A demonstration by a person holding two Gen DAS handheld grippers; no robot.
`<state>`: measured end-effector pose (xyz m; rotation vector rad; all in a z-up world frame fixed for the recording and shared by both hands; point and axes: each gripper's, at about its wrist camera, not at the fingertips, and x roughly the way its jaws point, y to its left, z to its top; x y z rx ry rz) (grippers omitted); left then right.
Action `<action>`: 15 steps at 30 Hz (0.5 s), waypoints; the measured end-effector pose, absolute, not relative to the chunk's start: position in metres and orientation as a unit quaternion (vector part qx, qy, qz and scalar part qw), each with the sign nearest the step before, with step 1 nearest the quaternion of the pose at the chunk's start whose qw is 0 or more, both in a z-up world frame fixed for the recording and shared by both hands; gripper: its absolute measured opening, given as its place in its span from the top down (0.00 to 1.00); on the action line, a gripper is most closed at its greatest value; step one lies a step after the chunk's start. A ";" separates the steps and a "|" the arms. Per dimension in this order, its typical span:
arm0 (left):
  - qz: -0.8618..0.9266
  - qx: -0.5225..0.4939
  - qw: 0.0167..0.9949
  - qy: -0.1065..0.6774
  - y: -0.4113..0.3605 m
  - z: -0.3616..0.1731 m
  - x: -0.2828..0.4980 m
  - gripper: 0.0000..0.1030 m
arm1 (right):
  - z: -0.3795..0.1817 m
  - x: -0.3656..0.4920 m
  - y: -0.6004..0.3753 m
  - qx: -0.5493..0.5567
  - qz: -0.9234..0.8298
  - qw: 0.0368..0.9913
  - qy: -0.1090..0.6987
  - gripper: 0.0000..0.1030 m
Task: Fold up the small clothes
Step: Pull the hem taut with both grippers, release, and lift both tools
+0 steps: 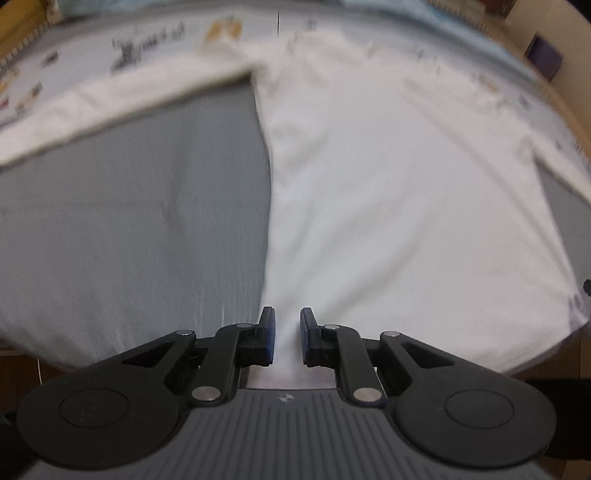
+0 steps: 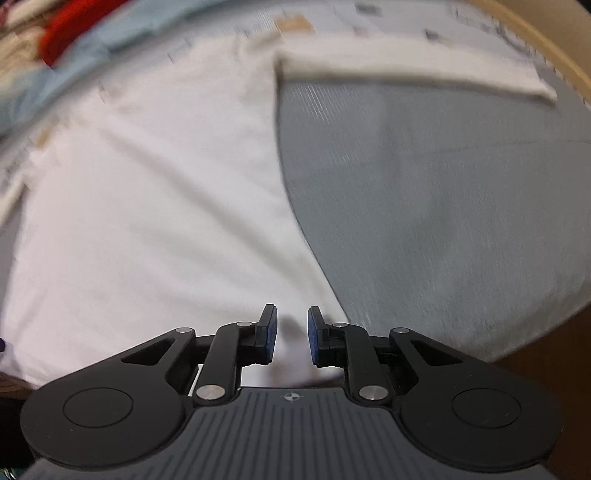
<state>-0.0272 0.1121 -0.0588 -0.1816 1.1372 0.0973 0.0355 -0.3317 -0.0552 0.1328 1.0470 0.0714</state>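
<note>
The white shirt (image 1: 388, 177) lies flat on the grey mat (image 1: 129, 221); the left gripper (image 1: 287, 341) and right gripper (image 2: 291, 339) each pinch a near hem corner, probably to fold it toward the far side.

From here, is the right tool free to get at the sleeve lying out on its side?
Probably not yet: the right tool is pinching the white shirt's hem; nothing lies across the sleeve.

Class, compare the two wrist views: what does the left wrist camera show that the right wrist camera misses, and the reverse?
Only the left wrist view: a dark purple box at far right.

Only the right wrist view: red cloth at far left.

Both: the white shirt spread on the grey surface, with the left gripper and right gripper each pinching its hem.
</note>
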 end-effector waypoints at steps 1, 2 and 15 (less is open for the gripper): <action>0.047 -0.087 0.844 0.527 0.112 -0.053 -0.028 0.83 | -0.046 0.035 -0.329 0.054 0.040 0.874 0.481 0.82; 0.047 -0.086 0.849 0.519 0.111 -0.050 -0.028 0.83 | -0.035 0.036 -0.326 0.043 0.045 0.885 0.461 0.82; 0.081 -0.108 0.878 0.460 0.126 -0.017 -0.027 0.83 | 0.072 0.075 -0.306 0.004 0.082 0.956 0.283 0.76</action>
